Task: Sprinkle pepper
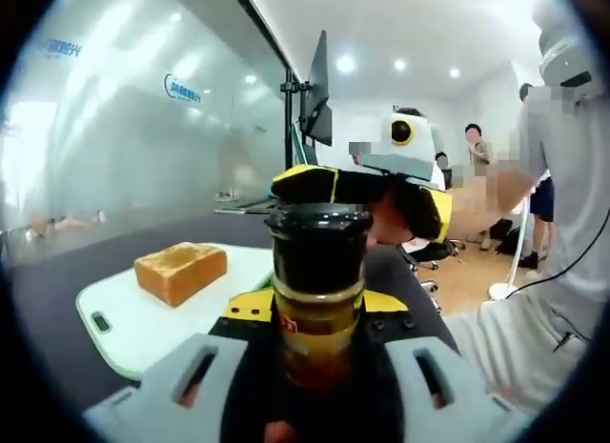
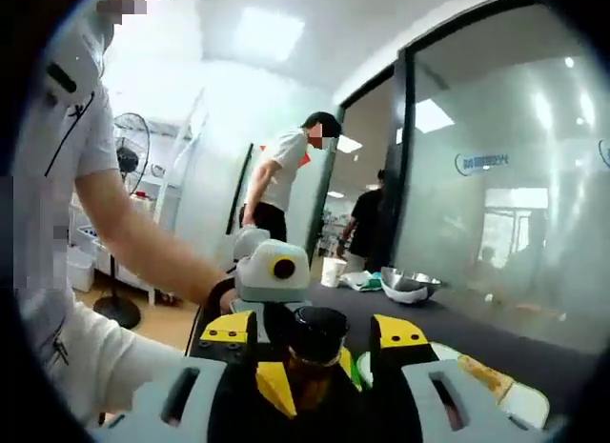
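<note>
Left tongs [image 1: 319, 367] grip pepper bottle [image 1: 318, 291]; label unreadable

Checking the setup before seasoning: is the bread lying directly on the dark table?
No, the bread sits on the white cutting board, which lies on the dark table.

We're in an office, folks: a frosted glass partition [image 1: 143, 129] with a blue logo runs along the far side of the dark surface [image 1: 57, 300]. Beside that glass, a monitor on a pole [image 1: 315, 90]; past it, office chairs, recessed ceiling lights (bright ones) and people standing. A pedestal fan [image 2: 129, 157] stands well away from the partition.
</note>
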